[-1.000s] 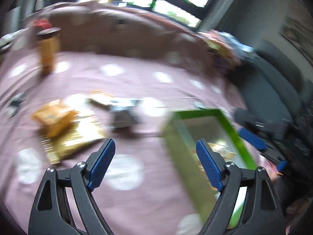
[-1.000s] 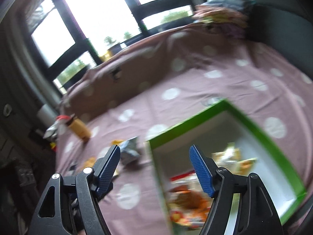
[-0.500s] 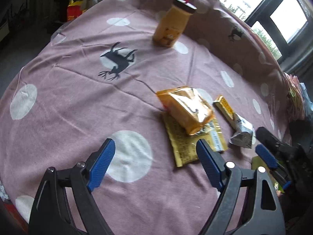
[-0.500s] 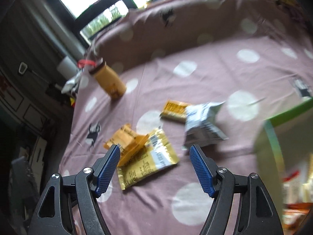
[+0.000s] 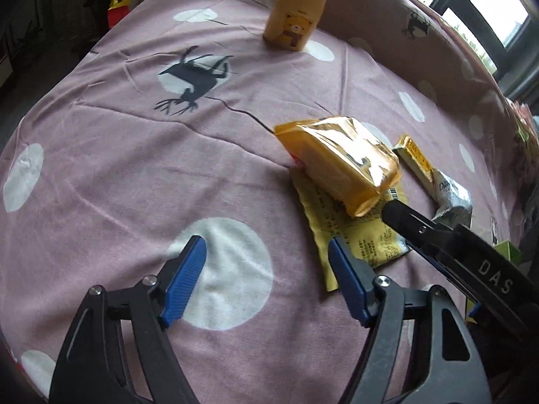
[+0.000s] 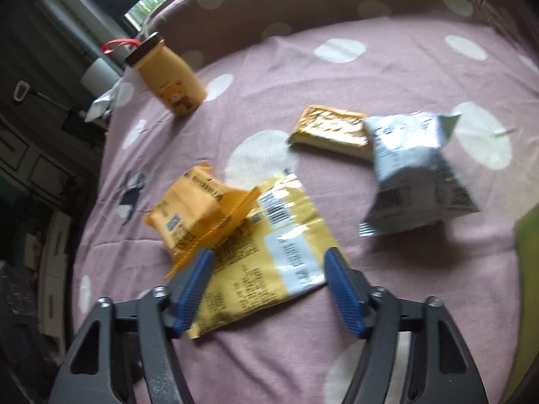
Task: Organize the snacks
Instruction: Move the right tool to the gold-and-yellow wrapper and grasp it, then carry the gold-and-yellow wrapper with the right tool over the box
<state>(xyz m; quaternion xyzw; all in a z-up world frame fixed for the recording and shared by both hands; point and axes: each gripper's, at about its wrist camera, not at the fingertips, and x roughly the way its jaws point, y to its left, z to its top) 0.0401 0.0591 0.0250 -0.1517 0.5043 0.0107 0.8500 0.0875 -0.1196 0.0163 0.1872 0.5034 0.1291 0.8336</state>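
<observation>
Right gripper [image 6: 266, 269] above flat yellow packet [image 6: 266, 252], jaws closing, nothing gripped. Left gripper [image 5: 266, 262] beside packet, part-open, closing, empty. Orange pouch [image 5: 340, 161] atop packet.

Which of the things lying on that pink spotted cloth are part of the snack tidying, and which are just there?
Part of the job:
- puffy orange plastic packet
- flat yellow foil sachet beneath it
- gold-wrapped bar
- silver-grey crinkled bag

Just lying about:
- yellow bear-print bottle with dark cap
- pink cloth with white spots
</observation>
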